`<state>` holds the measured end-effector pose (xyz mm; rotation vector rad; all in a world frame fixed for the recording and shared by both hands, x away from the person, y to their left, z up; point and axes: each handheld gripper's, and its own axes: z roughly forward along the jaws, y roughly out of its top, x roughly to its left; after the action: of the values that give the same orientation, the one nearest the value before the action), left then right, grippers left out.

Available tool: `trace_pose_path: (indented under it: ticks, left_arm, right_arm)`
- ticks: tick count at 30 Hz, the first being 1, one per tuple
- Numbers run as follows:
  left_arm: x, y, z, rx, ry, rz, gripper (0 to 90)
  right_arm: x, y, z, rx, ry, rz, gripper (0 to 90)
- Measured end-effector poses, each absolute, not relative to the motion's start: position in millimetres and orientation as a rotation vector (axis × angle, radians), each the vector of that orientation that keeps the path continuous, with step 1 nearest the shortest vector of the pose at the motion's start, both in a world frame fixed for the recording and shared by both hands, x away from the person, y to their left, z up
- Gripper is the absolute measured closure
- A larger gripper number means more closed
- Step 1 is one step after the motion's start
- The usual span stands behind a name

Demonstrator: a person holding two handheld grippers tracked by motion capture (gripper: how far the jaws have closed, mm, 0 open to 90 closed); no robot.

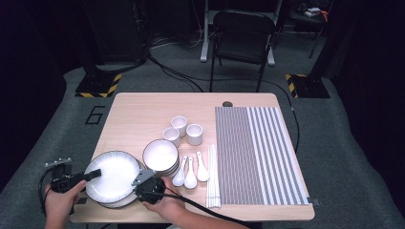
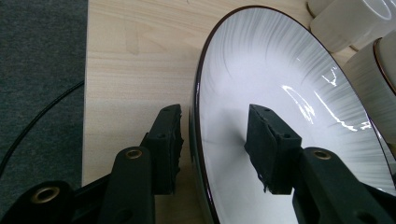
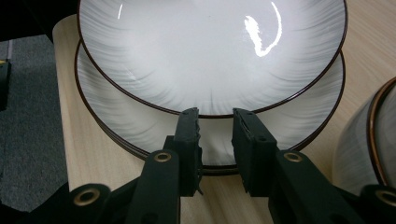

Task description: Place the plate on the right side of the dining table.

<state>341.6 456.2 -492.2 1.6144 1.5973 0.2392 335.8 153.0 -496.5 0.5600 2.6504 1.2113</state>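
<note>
Where carpet darkens, table seems wooden.

A: What lies in front of the right gripper?

B: A stack of white plates with dark rims on the wooden table. The top plate sits shifted away from the camera, so the lower plate shows below it like a crescent.

A: Where are the two black jaws?

B: They rise from the bottom with a narrow gap between them. Their tips reach the near rim of the top plate, above the lower plate. I cannot tell if the pads touch a rim.

A: Anything at the sides?

B: At the right edge stands part of a bowl with a brown rim. At the left is grey carpet.
</note>
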Motion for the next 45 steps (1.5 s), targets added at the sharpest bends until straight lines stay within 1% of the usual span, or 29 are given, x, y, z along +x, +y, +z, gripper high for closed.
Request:
trace_pose_path:
  ticks: [14,17,20,27,38,45]
  left_arm:
    - [342.4,454.8,-492.1,1.622,1.597,0.235,55.2]
    - [342.0,453.7,-491.9,1.602,1.61,0.218,55.8]
    - [342.3,454.5,-492.1,1.623,1.596,0.22,56.9]
    - [341.9,454.8,-492.2,1.604,1.609,0.206,56.5]
    - [341.9,457.6,-492.8,1.62,1.597,0.211,56.1]
    - [342.0,458.1,-493.3,1.601,1.606,0.214,55.8]
  right_arm:
    - [334.3,148.8,-503.3,0.54,2.597,1.296,71.7]
    - [334.5,148.5,-504.4,0.534,2.589,1.311,71.7]
    - [334.4,148.8,-505.1,0.544,2.586,1.317,71.7]
    - [334.9,149.6,-506.8,0.535,2.571,1.342,71.7]
    - [336.2,151.0,-506.7,0.532,2.578,1.339,71.7]
    - [337.3,153.4,-506.3,0.529,2.579,1.332,71.7]
